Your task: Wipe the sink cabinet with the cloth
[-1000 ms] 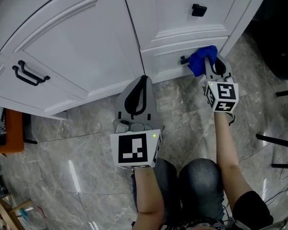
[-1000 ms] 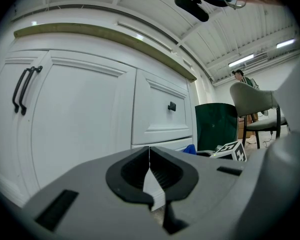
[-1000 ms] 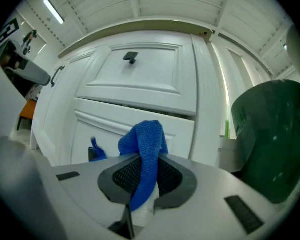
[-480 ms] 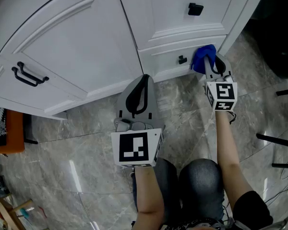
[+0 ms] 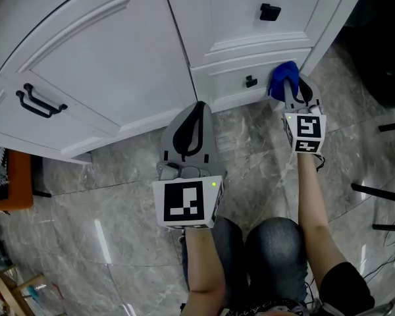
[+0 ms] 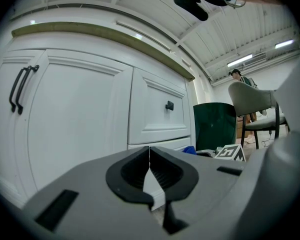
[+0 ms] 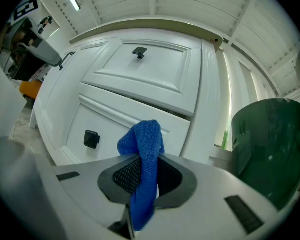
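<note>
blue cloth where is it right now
In the head view the blue cloth is on the right, held by the right gripper at the front of the lower drawer, just right of its black knob.

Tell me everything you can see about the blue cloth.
The blue cloth looks like soft, nubby terry or microfibre. It is crumpled into a narrow bunch, pinched between the jaws of the right gripper, its top bulging beyond them and a tail hanging back below. It sits at the right end of the lower drawer, right of its black knob; actual contact is unclear.
</note>
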Motion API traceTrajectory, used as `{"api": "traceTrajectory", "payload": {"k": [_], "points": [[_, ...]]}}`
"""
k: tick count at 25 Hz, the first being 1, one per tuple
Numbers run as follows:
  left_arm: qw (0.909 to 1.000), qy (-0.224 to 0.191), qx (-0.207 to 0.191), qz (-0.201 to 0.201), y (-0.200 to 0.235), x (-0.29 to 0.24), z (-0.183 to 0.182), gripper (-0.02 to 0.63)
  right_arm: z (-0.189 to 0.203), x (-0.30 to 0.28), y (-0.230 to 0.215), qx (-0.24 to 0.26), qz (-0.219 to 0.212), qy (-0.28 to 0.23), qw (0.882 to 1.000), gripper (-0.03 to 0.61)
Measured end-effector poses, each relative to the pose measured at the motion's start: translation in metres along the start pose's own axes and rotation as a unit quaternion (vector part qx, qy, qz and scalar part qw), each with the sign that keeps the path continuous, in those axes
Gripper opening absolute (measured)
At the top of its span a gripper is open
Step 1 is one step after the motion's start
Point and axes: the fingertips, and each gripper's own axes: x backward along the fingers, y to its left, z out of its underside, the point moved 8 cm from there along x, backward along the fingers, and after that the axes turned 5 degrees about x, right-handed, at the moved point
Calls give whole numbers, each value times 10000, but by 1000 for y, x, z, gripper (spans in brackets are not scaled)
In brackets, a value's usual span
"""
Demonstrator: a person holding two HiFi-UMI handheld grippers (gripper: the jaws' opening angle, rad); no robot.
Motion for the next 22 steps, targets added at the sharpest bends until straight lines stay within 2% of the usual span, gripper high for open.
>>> {"api": "traceTrajectory", "payload": {"k": [5,12,22], "points": [[9998,-135,147,-42,1,0,-2,6,2,1,-3,165,67,98,9998,60],[10000,-52,48,4,3,2,-2,6,16,3,-28,-427,538,323,9971,60],[9999,-109,-35,32,-3,7,-8,6,15,2,-29,-320,585,455,9967,60]]}}
